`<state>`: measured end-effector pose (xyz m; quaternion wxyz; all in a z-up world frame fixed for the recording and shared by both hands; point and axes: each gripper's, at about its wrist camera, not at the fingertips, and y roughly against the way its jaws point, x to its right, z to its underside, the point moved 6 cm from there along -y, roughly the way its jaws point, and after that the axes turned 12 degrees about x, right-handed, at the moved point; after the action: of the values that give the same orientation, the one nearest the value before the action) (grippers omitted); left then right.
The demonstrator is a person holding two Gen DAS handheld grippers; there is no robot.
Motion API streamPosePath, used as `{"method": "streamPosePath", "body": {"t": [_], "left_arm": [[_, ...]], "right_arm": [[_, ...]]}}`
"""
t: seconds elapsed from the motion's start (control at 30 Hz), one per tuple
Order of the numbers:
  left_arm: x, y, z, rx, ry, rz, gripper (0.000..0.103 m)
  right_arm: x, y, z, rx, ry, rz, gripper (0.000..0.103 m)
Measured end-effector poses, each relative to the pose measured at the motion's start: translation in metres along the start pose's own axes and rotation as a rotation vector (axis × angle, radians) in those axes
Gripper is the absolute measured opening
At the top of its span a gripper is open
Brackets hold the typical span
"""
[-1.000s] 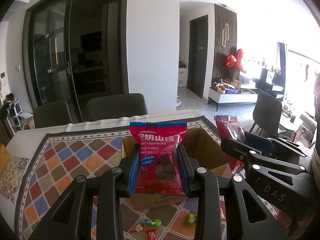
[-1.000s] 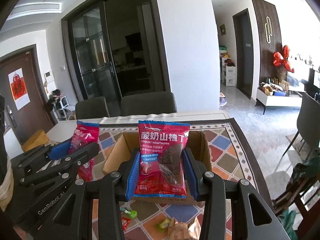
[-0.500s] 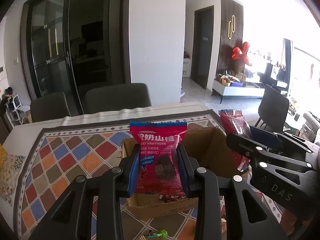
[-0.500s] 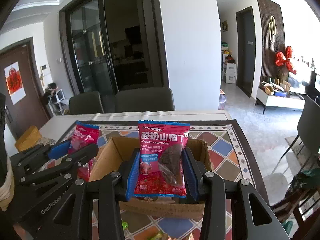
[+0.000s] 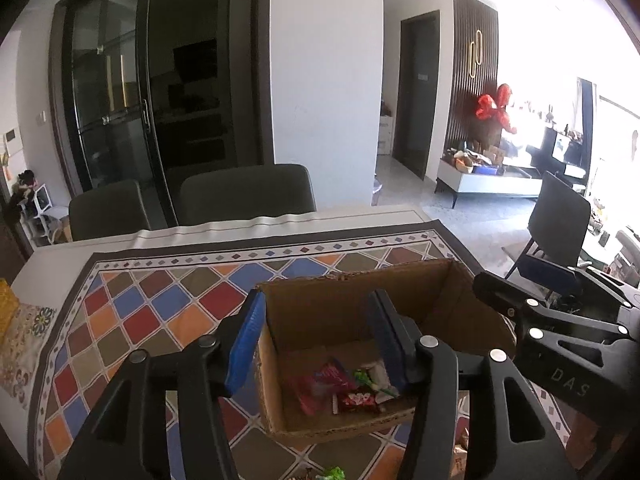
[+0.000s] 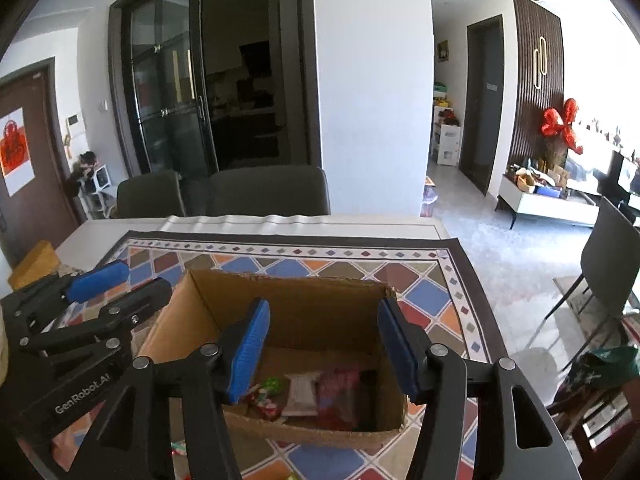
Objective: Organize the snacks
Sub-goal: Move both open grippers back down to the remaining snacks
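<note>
Both grippers, left (image 5: pixel 316 340) and right (image 6: pixel 324 350), hang wide and empty over the brown cardboard box (image 6: pixel 280 300); next, fetch loose table sweets.

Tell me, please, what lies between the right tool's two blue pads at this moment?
Nothing is held there. In the right wrist view the right tool stands open over the cardboard box, with snack packets lying on its floor below.

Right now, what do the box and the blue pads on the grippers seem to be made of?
The box looks like plain brown corrugated cardboard, matte: its cut rim is rough and wavy. The blue pads on the right gripper and left gripper look like soft rubber or foam, matte with fine ribbing; which one is unclear.
</note>
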<state>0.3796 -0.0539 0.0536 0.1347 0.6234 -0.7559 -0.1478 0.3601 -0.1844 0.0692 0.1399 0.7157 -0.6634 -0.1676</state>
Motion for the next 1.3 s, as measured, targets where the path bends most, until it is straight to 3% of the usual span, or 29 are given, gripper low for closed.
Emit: {"method": "streamPosePath", "body": {"t": [0.53, 0.9, 1.3], "left_arm": [[-0.006, 0.067, 0.005, 0.074, -0.035, -0.018, 0.060], [-0.023, 0.091, 0.045, 0.027, -0.012, -0.020, 0.060], [-0.022, 0.102, 0.102, -0.045, -0.003, 0.008, 0.060]], "right_arm": [[-0.015, 0.045, 0.009, 0.027, -0.028, -0.071, 0.059], [-0.042, 0.062, 0.039, 0.000, -0.008, -0.107, 0.059], [-0.045, 0.063, 0.097, -0.096, -0.063, -0.120, 0.059]]}}
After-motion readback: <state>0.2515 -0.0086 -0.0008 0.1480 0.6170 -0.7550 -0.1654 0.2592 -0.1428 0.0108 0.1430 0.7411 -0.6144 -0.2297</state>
